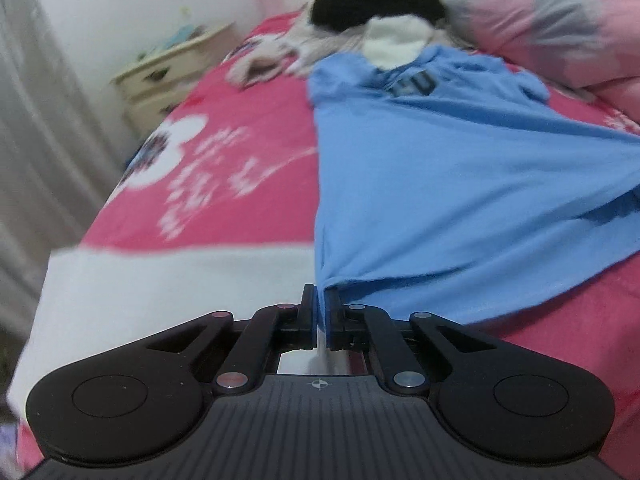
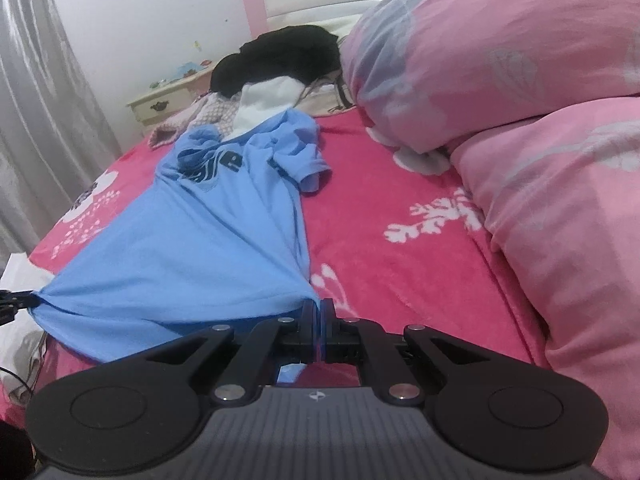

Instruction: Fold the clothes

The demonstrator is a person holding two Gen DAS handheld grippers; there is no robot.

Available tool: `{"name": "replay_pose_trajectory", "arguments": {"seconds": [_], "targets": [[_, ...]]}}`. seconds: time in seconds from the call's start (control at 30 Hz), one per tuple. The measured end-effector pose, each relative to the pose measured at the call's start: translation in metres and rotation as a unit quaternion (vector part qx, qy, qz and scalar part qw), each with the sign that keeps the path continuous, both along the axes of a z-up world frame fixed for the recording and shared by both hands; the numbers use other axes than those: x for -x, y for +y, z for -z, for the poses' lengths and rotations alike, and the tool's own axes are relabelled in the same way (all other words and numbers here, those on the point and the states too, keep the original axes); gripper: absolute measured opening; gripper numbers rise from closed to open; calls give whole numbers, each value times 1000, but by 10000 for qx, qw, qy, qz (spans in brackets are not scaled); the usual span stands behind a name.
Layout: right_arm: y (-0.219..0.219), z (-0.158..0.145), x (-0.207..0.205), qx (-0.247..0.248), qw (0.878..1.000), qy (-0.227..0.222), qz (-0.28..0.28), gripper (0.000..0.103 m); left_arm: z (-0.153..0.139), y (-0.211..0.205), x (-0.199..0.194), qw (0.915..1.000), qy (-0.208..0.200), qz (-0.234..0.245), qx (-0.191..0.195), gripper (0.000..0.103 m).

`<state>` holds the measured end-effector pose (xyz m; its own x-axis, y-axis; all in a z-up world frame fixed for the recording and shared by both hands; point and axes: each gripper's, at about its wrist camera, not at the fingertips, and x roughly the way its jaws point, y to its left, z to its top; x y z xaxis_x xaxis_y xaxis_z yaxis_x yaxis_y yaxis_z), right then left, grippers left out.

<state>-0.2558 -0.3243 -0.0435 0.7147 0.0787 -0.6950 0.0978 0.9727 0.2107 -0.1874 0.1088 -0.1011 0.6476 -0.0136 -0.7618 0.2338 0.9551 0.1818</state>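
A light blue T-shirt (image 1: pixel 460 168) with dark lettering lies stretched along the pink bed, collar end far, hem end near. My left gripper (image 1: pixel 320 300) is shut on the hem's left corner. In the right wrist view the same T-shirt (image 2: pixel 192 236) spreads to the left, and my right gripper (image 2: pixel 318 312) is shut on its right hem corner. The left gripper's tip (image 2: pixel 18 300) shows at that view's left edge, holding the other corner. The hem is pulled taut between the two grippers.
A pile of clothes, black (image 2: pixel 280 56), white (image 2: pixel 266 100) and patterned, lies beyond the shirt's collar. A bulky pink duvet (image 2: pixel 520 120) fills the bed's right side. A cream nightstand (image 2: pixel 168 104) and grey curtain (image 2: pixel 36 120) stand left. The bed's left edge (image 1: pixel 80 264) is near.
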Motion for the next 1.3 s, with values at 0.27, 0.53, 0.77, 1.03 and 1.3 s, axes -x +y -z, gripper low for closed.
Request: {"name": "replay_pose_trajectory", "arguments": {"seconds": [0.27, 0.53, 0.77, 1.03, 1.3], "targets": [[11, 5, 0, 125, 9995, 187, -211, 2, 16, 4, 10, 9993, 301, 40, -206, 12], [17, 3, -4, 158, 9993, 167, -303, 2, 14, -28, 23, 9843, -343, 1214, -1238, 25], [17, 0, -6, 143, 9994, 125, -295, 2, 46, -51, 28, 9401, -413, 2381, -2404, 26], [21, -1, -9, 157, 9992, 79, -359, 2, 45, -46, 15, 9391, -480, 2427, -2387, 6], [14, -11, -3, -115, 9984, -77, -551, 2, -26, -5, 21, 9832, -725, 1566, -593, 0]]}}
